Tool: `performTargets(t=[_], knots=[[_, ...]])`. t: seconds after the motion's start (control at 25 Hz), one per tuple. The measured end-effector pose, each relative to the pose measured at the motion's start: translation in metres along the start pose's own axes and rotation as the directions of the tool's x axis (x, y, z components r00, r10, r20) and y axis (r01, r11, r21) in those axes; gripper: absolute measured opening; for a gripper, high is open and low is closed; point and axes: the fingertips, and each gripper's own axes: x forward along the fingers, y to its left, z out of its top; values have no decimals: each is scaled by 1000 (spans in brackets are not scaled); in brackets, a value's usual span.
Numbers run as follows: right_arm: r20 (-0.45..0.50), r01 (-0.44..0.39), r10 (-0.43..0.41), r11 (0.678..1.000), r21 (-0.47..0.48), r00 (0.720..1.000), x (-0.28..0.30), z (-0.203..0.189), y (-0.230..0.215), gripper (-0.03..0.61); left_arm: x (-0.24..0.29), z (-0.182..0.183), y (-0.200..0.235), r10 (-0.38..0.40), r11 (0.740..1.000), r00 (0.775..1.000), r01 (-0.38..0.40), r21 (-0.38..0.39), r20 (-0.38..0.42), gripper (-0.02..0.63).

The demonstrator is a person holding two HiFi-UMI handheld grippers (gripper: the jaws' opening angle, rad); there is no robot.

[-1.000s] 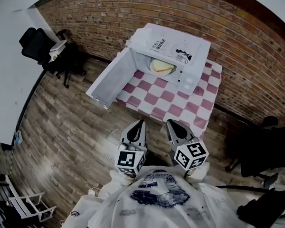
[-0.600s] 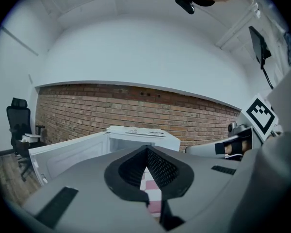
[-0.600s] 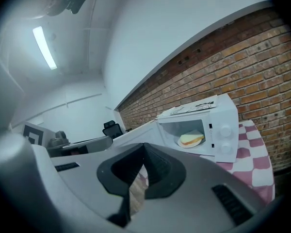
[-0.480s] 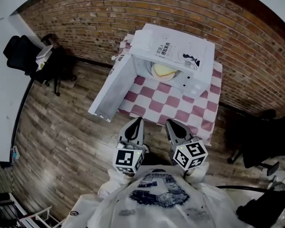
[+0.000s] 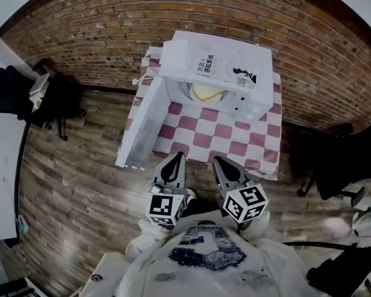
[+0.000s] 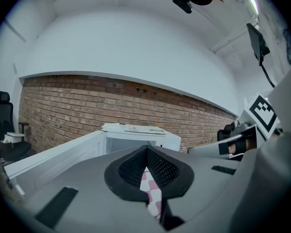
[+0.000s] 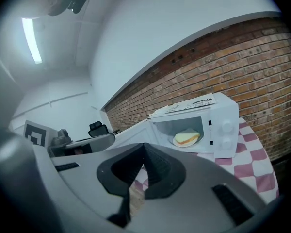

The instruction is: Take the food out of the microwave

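Both the left tongs (image 5: 180, 158) and the right tongs (image 5: 218, 161) are sitting closed and empty, hovering side by side near the front edge of the surface (image 5: 247, 142), which is wearing a pink-checked cloth. The sandwich (image 5: 208, 91) is lying on a plate (image 7: 176, 142) inside the white microwave (image 5: 235, 67) at the back of the surface. Its door (image 5: 142, 125) is hanging wide open to the left.

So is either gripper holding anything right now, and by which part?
Nothing is held. The left gripper and the right gripper are both shut and empty. The sandwich sits inside the open microwave.
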Motion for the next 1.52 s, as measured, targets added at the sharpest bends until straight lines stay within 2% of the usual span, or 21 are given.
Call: performTargets(t=[0.2,0.4,0.68,1.52], knots=[[-12,48,-48,999,10,999,1,-3,-10,14,12,-7,-1,-38,999,999,37,-15,-15,8],[-16,55,-54,998,30,998,18,-2,-32,14,41,-15,0,-51,999,998,51,-15,-38,8],[10,64,-65,998,29,998,26,10,-27,14,45,-5,8,-67,998,997,67,3,-38,8],[43,59,-63,995,85,997,96,67,-122,14,173,5,14,-86,995,990,91,43,-110,8]])
